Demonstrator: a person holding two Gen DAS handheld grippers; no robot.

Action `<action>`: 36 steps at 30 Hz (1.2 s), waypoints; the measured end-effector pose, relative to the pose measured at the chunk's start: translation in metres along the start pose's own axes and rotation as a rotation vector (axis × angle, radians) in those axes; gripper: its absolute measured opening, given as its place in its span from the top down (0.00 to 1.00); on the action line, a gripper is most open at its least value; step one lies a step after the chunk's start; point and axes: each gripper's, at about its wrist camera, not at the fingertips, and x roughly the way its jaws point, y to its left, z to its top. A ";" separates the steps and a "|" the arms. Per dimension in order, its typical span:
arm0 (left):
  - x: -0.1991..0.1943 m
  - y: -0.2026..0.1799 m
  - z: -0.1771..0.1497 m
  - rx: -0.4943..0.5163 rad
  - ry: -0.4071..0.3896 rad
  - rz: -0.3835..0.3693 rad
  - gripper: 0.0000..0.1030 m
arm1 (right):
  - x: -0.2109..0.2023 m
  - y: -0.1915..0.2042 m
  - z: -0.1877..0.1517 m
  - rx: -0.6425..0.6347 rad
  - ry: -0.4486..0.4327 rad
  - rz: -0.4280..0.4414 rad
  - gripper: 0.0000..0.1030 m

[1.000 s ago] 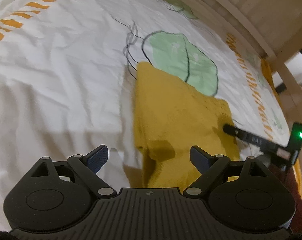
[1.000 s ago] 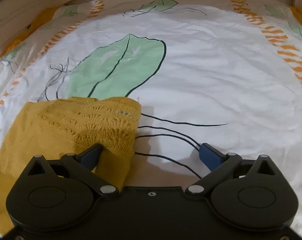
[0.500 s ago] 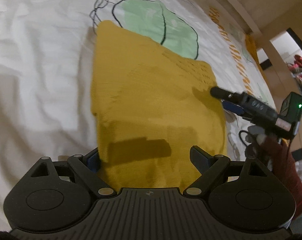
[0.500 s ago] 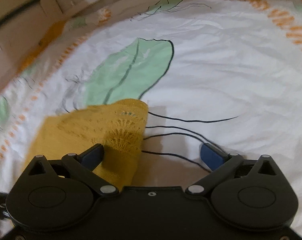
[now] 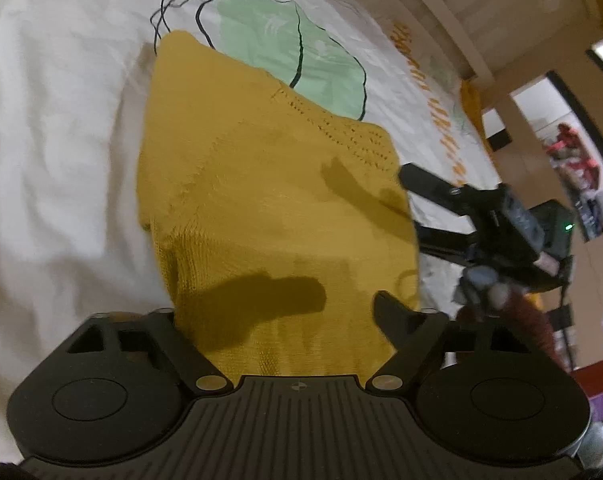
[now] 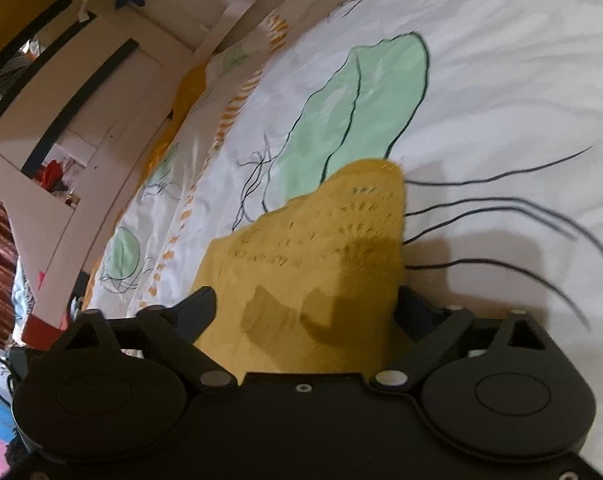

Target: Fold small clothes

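Observation:
A mustard-yellow knitted garment (image 5: 261, 184) lies flat on the white bedsheet (image 5: 57, 128). My left gripper (image 5: 277, 308) sits low at its near edge. The cloth lies between the closing jaws and covers the left finger; the right finger (image 5: 389, 312) rests on top of it. My right gripper (image 6: 305, 296) is at the garment's lacy corner (image 6: 341, 232). Its jaws are also closing with the cloth between them, and the pads do not visibly press on it. From the left wrist view the right gripper (image 5: 413, 204) reaches in at the garment's right edge.
The sheet (image 6: 521, 72) has a green leaf print (image 5: 293, 52) just beyond the garment. A wooden bed frame (image 5: 481, 20) borders the far side. A hand (image 5: 485, 284) in a reddish sleeve holds the right gripper. Room clutter shows beyond the bed.
My left gripper came down closer over the garment and its jaws narrowed. The right gripper rolled, tilting its view, and narrowed; the garment's corner now lies between both its fingers.

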 end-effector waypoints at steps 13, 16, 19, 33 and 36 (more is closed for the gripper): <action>-0.013 -0.003 -0.002 -0.164 0.008 -0.201 0.86 | -0.031 0.002 -0.007 0.125 0.024 -0.032 0.62; -0.017 -0.025 -0.017 -0.125 0.043 -0.214 0.86 | -0.055 0.007 -0.017 0.140 0.041 -0.046 0.62; -0.022 -0.049 -0.040 -0.090 0.090 -0.236 0.86 | -0.083 0.010 -0.034 0.153 0.068 -0.060 0.62; -0.010 -0.069 -0.150 0.036 0.201 0.010 0.78 | -0.169 -0.002 -0.106 0.073 0.045 -0.326 0.61; -0.018 -0.057 -0.163 0.009 0.142 -0.006 0.76 | -0.170 -0.010 -0.111 0.110 0.009 -0.313 0.57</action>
